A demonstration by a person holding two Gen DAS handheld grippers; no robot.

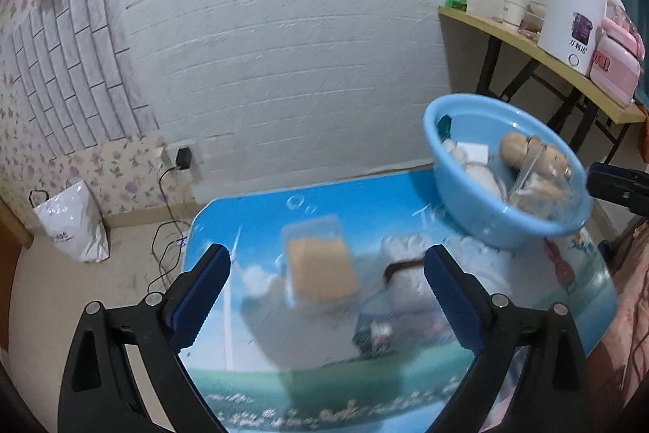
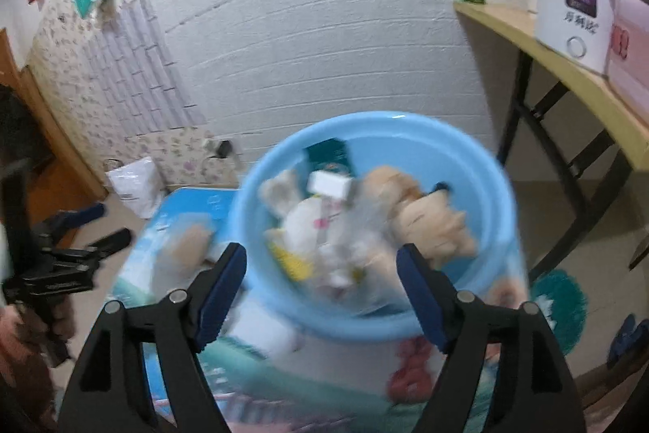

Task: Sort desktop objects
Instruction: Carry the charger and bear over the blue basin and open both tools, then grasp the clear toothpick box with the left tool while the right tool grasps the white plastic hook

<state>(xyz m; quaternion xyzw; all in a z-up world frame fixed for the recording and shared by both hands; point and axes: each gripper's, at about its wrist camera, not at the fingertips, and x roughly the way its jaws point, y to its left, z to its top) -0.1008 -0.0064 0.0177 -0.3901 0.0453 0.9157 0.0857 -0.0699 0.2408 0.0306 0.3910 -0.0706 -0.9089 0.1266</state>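
Both grippers, left (image 1: 326, 264) and right (image 2: 320, 266), gape empty; round light-blue plastic basin (image 2: 284, 295) of toys sits on picture-printed bench (image 1: 251, 205).

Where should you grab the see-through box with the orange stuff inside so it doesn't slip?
Probably from above with the left tool, pads on the clear box's two long sides. It lies flat on the blue table, narrower that way, with bare table on its left.

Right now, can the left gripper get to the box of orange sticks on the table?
Probably yes. The left gripper is open and the box of orange sticks lies straight ahead between its fingers, with nothing on top. The blue bowl sits off to the right, out of the way.
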